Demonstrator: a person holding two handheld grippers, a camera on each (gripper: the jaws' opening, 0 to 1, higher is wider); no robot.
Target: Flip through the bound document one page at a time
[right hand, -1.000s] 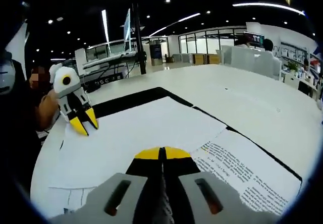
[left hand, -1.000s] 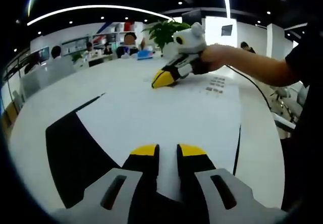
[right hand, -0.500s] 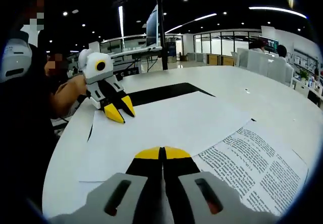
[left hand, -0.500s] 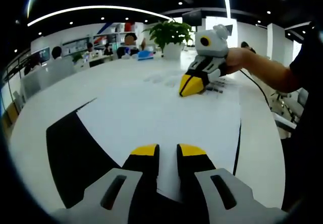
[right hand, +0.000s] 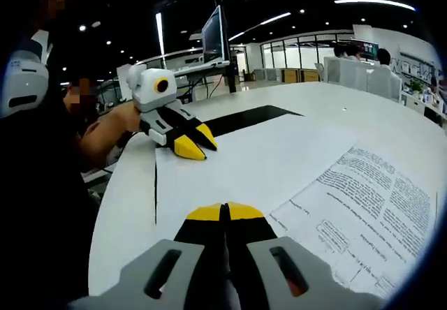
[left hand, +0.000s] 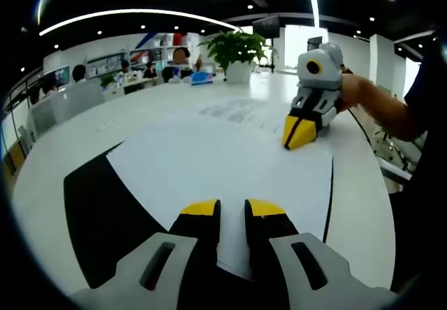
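On the white counter (left hand: 84, 125) the bound document (right hand: 293, 177) lies open; the right gripper (right hand: 225, 211), jaws closed on a page (right hand: 258, 160), turns it over, while the left gripper (left hand: 233, 207), jaws narrowly apart, pins the sheet. Next: release and flatten.

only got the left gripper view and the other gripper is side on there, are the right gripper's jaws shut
observer: yes, in the right gripper view the right gripper has its yellow tips pressed together, no gap.
operator: whats ahead of it
observer: a blank white sheet, and beside it a printed page of dense black text.
operator: where's my left gripper from there
observer: the left gripper has its tips at the blank sheet's far corner, near a black strip.
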